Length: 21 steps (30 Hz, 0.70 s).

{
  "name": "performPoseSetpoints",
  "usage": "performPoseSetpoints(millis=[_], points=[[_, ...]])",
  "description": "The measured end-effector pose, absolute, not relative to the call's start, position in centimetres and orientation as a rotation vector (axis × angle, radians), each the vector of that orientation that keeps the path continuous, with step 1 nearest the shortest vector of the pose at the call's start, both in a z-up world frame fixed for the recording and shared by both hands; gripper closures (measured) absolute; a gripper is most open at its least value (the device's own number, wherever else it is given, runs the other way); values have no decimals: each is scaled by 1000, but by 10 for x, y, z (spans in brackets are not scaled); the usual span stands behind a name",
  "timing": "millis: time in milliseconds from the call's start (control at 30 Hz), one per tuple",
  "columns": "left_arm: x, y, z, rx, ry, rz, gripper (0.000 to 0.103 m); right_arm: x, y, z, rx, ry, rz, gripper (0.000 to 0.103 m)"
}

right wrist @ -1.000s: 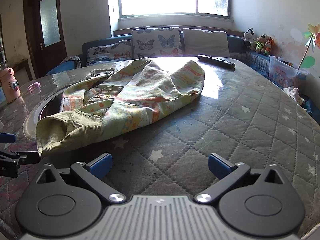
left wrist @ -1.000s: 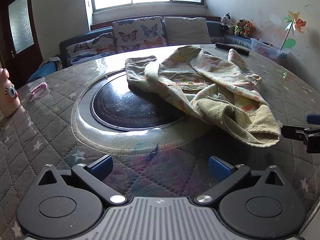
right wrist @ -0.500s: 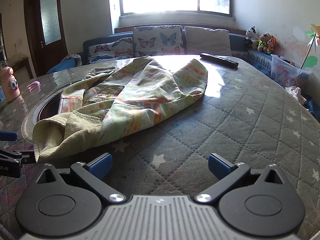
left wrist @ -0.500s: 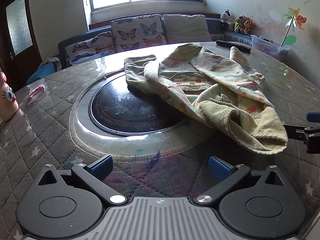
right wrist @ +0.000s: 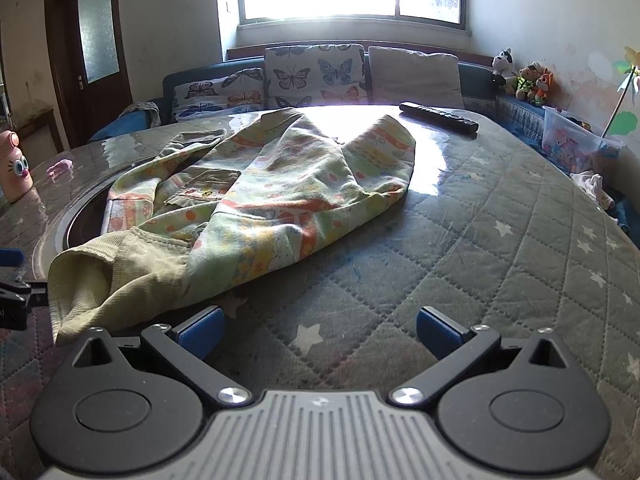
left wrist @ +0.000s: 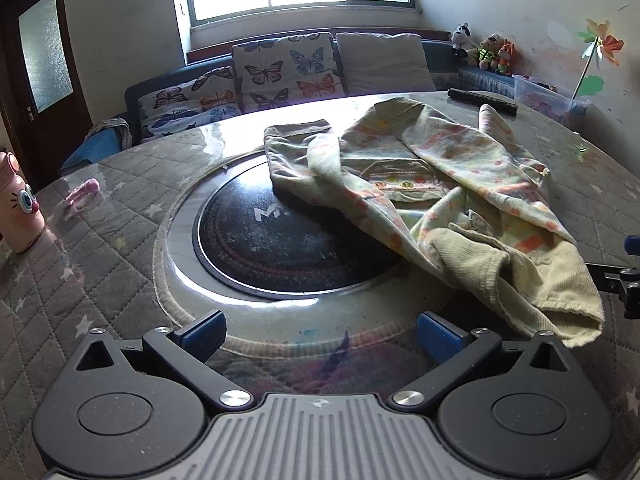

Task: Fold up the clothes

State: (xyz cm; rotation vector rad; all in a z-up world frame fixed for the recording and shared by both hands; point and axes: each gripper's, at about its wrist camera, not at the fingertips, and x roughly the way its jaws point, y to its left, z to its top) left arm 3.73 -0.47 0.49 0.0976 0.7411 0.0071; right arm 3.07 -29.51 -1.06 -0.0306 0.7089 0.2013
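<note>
Corduroy hem: the olive ribbed end of the garment (left wrist: pixel 516 280) lies crumpled at the near side of the table (left wrist: pixel 100 240), closest to both tools.
Garment body: pale printed fabric, rumpled and partly turned over on itself, spreading from the black round inset (left wrist: pixel 288 240) toward the far right of the tabletop; one flat olive part rests on the inset's far rim.
Left gripper (left wrist: pixel 320 330): jaws spread wide, nothing between them; the hem sits just ahead of and beside its right finger, not inside the gap.
Right gripper (right wrist: pixel 318 328): jaws likewise wide apart and holding nothing; the hem (right wrist: pixel 92 280) lies just ahead of its left finger, with bare quilted cover between the fingers.
Edges: a remote (right wrist: pixel 438 117) lies near the far rim, apart from the cloth; a pink bottle (left wrist: pixel 18 204) stands at the left.
Open room: bare quilted cover (right wrist: pixel 520 248) stretches right of the garment.
</note>
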Motion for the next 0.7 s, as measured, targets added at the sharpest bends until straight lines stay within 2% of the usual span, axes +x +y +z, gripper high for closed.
performPoseSetpoints(millis=[700], points=[[116,-12,37,182,647,18,1,101,-289,21,-73,671,254,1]])
